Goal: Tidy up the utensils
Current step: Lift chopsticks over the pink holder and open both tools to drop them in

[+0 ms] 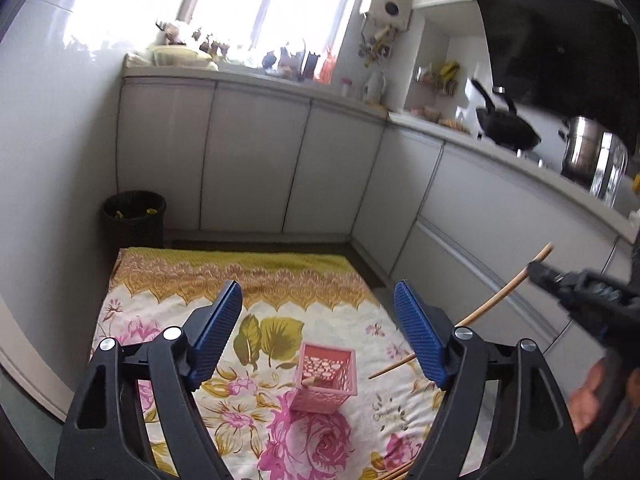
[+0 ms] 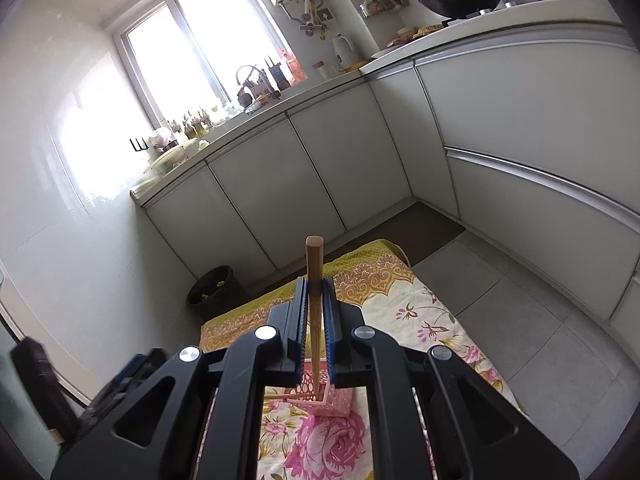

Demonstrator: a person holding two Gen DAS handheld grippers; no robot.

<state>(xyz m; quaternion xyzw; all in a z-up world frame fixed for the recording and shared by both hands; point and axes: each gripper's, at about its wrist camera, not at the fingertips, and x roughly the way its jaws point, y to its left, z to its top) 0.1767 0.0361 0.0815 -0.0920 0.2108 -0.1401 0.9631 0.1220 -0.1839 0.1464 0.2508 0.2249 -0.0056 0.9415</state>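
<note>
A small pink lattice basket [image 1: 325,380] stands on a floral cloth [image 1: 172,304] spread on the floor. My left gripper [image 1: 320,312] is open and empty, held above and behind the basket. My right gripper [image 2: 316,288] is shut on a wooden chopstick [image 2: 314,280]; it also shows at the right of the left wrist view [image 1: 536,270], holding the chopstick [image 1: 496,300] slanted with its lower end just right of the basket. In the right wrist view the chopstick's lower end points down at the basket [image 2: 332,398]. Another chopstick [image 2: 286,397] lies across the basket's rim.
More chopsticks [image 1: 396,472] lie on the cloth at the near edge. A black waste bin [image 1: 134,216] stands in the corner behind the cloth. White kitchen cabinets [image 1: 256,160] line the back and right. A wok [image 1: 508,124] and a steel pot [image 1: 592,156] sit on the counter.
</note>
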